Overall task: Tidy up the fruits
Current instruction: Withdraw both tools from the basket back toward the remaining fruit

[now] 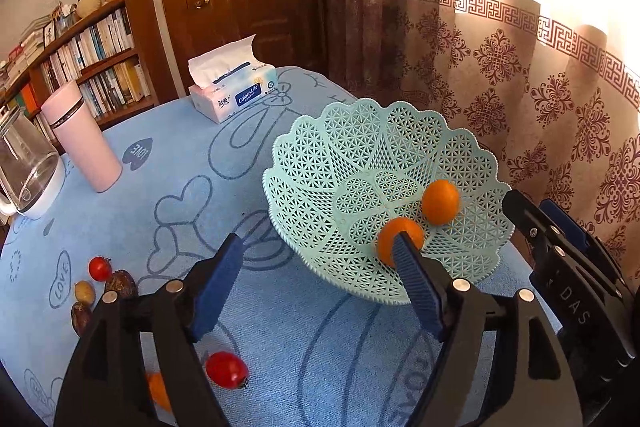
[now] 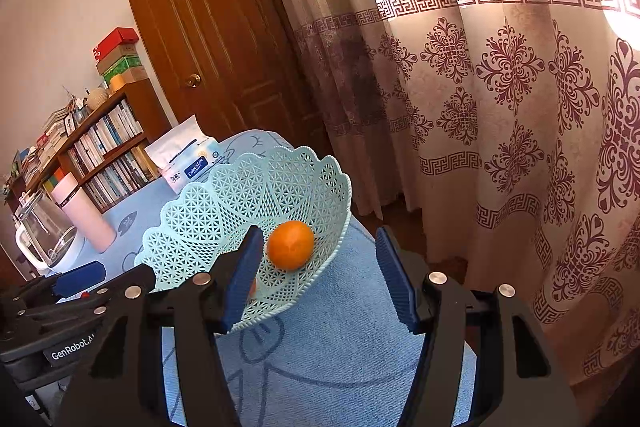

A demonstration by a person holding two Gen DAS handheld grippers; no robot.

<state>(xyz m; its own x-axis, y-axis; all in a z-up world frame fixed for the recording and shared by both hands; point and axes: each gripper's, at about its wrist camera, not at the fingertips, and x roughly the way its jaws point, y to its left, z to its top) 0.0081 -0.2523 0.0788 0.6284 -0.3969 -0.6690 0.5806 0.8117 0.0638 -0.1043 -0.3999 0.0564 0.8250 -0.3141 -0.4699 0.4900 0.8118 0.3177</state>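
Surface: table [image 1: 280, 327] under a blue cloth, filling the lower frame.
Centre right: mint basket [image 1: 320, 155].
Upper left: tissue pack [image 1: 232, 95], pink tumbler [image 1: 82, 137], glass jug [image 1: 24, 171].
Lower left: cherry tomatoes [image 1: 227, 369], small brown fruits [image 1: 120, 285].

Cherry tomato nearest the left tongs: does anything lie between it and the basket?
Nothing visible does. The cherry tomato lies on bare blue tablecloth under the open left tongs, and the cloth up to the basket's near rim is free.

Both wrist views look down obliquely across the tabletop [image 1: 280, 307] toward door and curtain, sharing the close basket [image 1: 472, 147] [image 2: 320, 167].
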